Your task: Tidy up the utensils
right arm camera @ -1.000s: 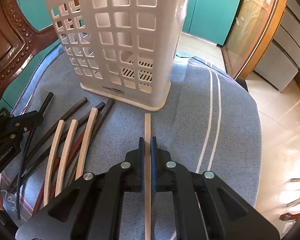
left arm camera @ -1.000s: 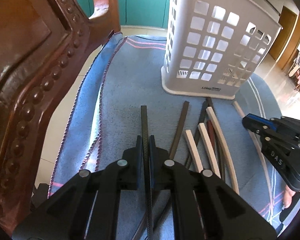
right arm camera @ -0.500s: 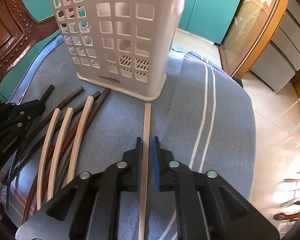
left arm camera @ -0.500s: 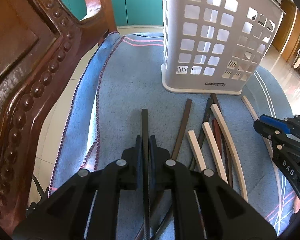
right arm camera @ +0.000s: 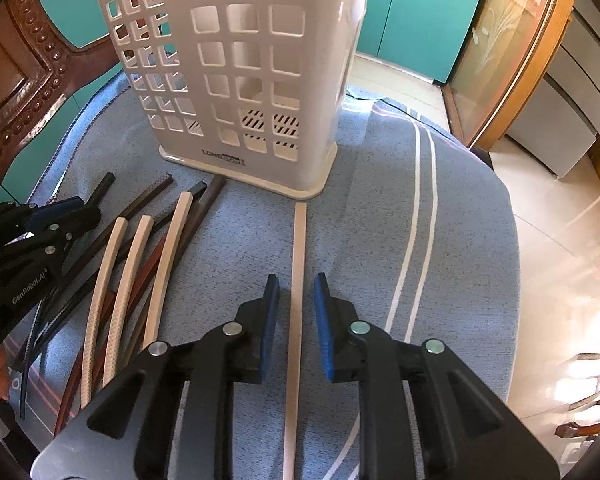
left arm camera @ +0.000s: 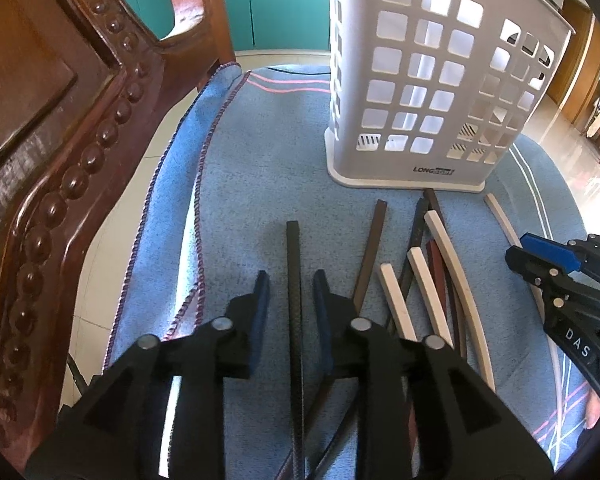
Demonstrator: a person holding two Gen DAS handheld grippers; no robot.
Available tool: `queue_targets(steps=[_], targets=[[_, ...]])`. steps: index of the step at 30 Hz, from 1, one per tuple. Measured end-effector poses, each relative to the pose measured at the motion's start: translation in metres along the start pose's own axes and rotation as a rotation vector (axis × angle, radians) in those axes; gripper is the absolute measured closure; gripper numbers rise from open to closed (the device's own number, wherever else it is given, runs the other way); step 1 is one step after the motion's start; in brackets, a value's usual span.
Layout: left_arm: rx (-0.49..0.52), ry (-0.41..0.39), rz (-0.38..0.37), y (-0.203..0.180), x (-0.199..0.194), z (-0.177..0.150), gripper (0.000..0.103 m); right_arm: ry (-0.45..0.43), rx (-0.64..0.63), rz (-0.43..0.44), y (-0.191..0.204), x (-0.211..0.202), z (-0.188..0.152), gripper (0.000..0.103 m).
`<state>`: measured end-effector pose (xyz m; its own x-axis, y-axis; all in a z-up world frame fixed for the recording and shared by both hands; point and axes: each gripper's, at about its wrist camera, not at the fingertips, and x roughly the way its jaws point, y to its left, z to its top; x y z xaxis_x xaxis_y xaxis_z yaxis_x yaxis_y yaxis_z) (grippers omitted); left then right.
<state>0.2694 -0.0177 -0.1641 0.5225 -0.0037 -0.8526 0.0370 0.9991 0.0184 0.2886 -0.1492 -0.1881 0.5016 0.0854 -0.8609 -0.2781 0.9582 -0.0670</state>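
Several long chopsticks lie on a blue cloth (left arm camera: 260,152) in front of a white slotted utensil basket (left arm camera: 432,80), which also shows in the right wrist view (right arm camera: 240,76). My left gripper (left arm camera: 290,280) is open, its jaws either side of a black chopstick (left arm camera: 294,280) lying on the cloth. My right gripper (right arm camera: 296,284) is open, astride a single beige chopstick (right arm camera: 298,264). A loose bunch of beige, black and brown chopsticks (right arm camera: 140,264) lies between the two grippers. The right gripper shows in the left wrist view (left arm camera: 540,268), the left gripper in the right wrist view (right arm camera: 60,216).
A carved dark wooden chair back (left arm camera: 60,140) stands close at the left of the cloth. The round table's edge drops off to a tiled floor (right arm camera: 560,248) at the right. Teal cabinets (right arm camera: 420,12) stand behind.
Both grippers have opened and let go of their chopsticks, the black one at left and the beige one at right. Both chopsticks now lie on the cloth between the jaws.
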Motion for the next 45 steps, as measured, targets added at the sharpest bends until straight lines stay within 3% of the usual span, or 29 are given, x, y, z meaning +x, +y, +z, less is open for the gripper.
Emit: queue_targets(steps=[4, 7, 9, 15, 19, 27, 30, 33, 35, 37, 39, 45], targets=[[-0.002, 0.001, -0.005, 0.000, -0.001, 0.001, 0.078, -0.002, -0.009, 0.001, 0.002, 0.000, -0.001, 0.084], [-0.015, 0.003, -0.034, 0.003, 0.002, 0.002, 0.085, -0.006, 0.004, 0.044, 0.003, 0.000, -0.002, 0.097], [-0.017, -0.001, -0.036, 0.005, 0.003, 0.003, 0.096, -0.019, 0.011, 0.074, 0.003, -0.001, -0.002, 0.097], [-0.052, -0.044, -0.073, 0.010, -0.015, 0.003, 0.096, -0.089, 0.026, 0.158, -0.003, -0.027, 0.004, 0.097], [-0.063, -0.162, -0.115, 0.018, -0.065, 0.004, 0.096, -0.208, 0.032, 0.263, -0.018, -0.083, 0.007, 0.097], [-0.077, -0.509, -0.174, 0.029, -0.206, 0.009, 0.096, -0.460, 0.074, 0.362, -0.047, -0.193, 0.003, 0.097], [-0.099, -0.640, -0.203, 0.038, -0.247, 0.021, 0.096, -0.560, 0.111, 0.413, -0.059, -0.224, 0.020, 0.096], [-0.190, -0.782, -0.259, 0.054, -0.274, 0.031, 0.096, -0.657, 0.167, 0.449, -0.074, -0.246, 0.036, 0.096], [-0.259, -0.877, -0.274, 0.063, -0.282, 0.034, 0.096, -0.772, 0.221, 0.475, -0.083, -0.259, 0.046, 0.096], [-0.331, -0.933, -0.274, 0.069, -0.281, 0.036, 0.096, -0.896, 0.260, 0.450, -0.088, -0.267, 0.051, 0.096], [-0.375, -0.936, -0.278, 0.071, -0.267, 0.046, 0.096, -0.950, 0.293, 0.336, -0.088, -0.265, 0.056, 0.096], [-0.410, -0.851, -0.222, 0.066, -0.204, 0.081, 0.096, -0.871, 0.275, 0.235, -0.081, -0.210, 0.066, 0.096]])
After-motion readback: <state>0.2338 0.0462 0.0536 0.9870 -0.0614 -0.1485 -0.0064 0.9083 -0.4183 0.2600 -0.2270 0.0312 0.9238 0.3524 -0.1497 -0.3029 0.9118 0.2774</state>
